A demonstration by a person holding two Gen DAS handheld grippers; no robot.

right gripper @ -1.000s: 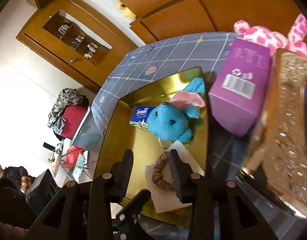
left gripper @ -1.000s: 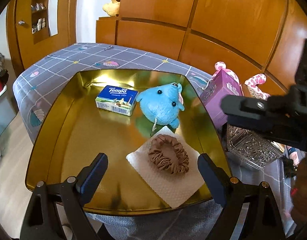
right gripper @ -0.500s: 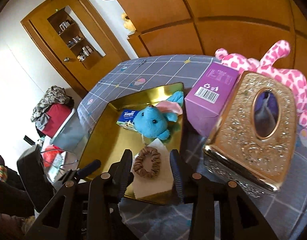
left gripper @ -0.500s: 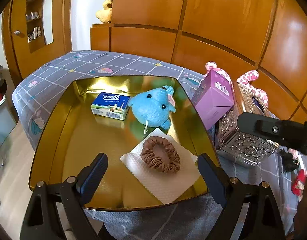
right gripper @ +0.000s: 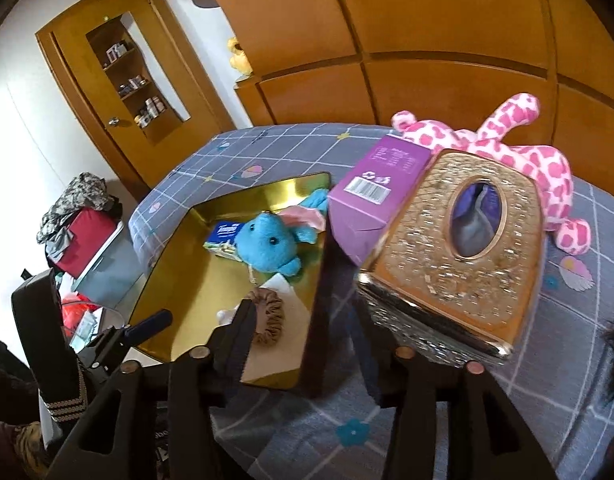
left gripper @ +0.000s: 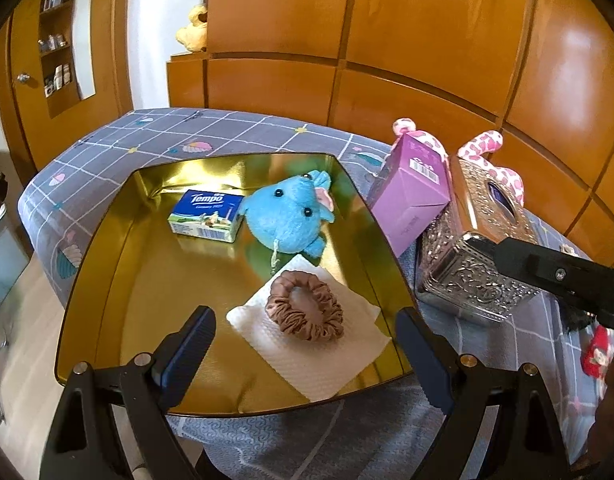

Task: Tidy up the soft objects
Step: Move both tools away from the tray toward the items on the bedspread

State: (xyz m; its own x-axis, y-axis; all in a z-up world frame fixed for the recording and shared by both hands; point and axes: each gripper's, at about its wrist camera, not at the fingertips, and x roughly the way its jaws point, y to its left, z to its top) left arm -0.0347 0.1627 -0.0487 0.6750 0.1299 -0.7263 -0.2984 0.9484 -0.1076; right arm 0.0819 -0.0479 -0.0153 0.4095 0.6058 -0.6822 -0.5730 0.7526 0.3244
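Just beyond the widely parted, empty left gripper (left gripper: pixel 303 344), the brown scrunchie (left gripper: pixel 305 311) lies on a white napkin (left gripper: pixel 315 344) at the gold tray's (left gripper: pixel 107 272) near right corner; the right gripper (right gripper: pixel 303 344) is opening, empty.

I see a surface under a grey checked cloth (left gripper: pixel 243 136) bearing a gold tray (left gripper: pixel 107 264), a purple box (left gripper: pixel 411 196) leaning on an ornate metal tissue box (right gripper: pixel 459 256), and a pink spotted plush (right gripper: pixel 519 152) lying behind them
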